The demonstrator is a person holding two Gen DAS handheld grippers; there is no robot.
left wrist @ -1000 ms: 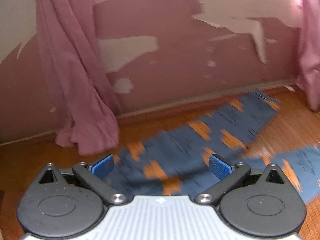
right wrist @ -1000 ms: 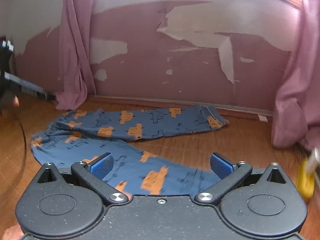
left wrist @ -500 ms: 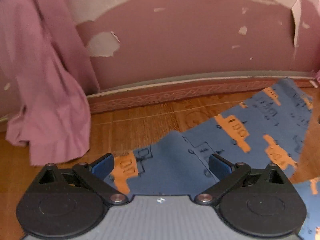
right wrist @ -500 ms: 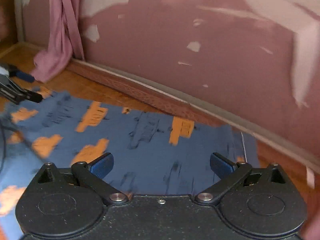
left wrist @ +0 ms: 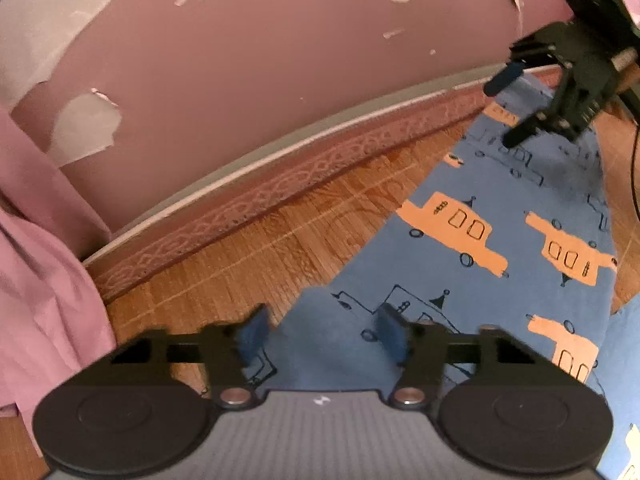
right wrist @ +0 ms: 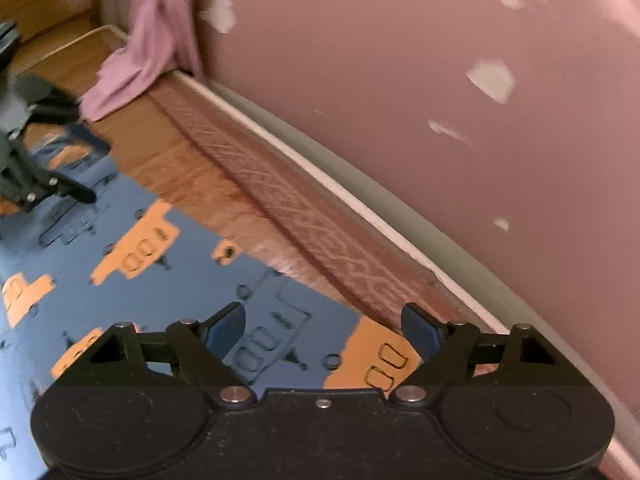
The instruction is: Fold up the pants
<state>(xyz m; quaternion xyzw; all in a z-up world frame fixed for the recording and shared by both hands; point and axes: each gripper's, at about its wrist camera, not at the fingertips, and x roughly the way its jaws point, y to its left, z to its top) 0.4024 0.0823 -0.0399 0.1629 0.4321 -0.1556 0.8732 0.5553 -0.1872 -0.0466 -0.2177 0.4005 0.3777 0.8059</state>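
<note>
Both tools are hanging low over the blue pants (left wrist: pixel 472 264) spread flat on the wooden floor (left wrist: pixel 256 256), so the step in hand looks like the reach for a first grip, with no fold made yet. In the left wrist view the left gripper (left wrist: pixel 320 330) is sitting with its fingers spread, straddling the near corner of one leg where the cloth tapers to a point, but nothing is being pinched. In the right wrist view the right gripper (right wrist: pixel 323 326) is likewise standing spread over the far edge of that leg, beside an orange car print. Farther off, the skirting board (right wrist: pixel 320 216) is running along the peeling pink wall (left wrist: pixel 280 64), with a pink curtain (left wrist: pixel 44 264) pooling on the floor at the left. The next move probably calls for lowering each tool onto the hem and closing on the fabric alone, then lifting both ends together.
</note>
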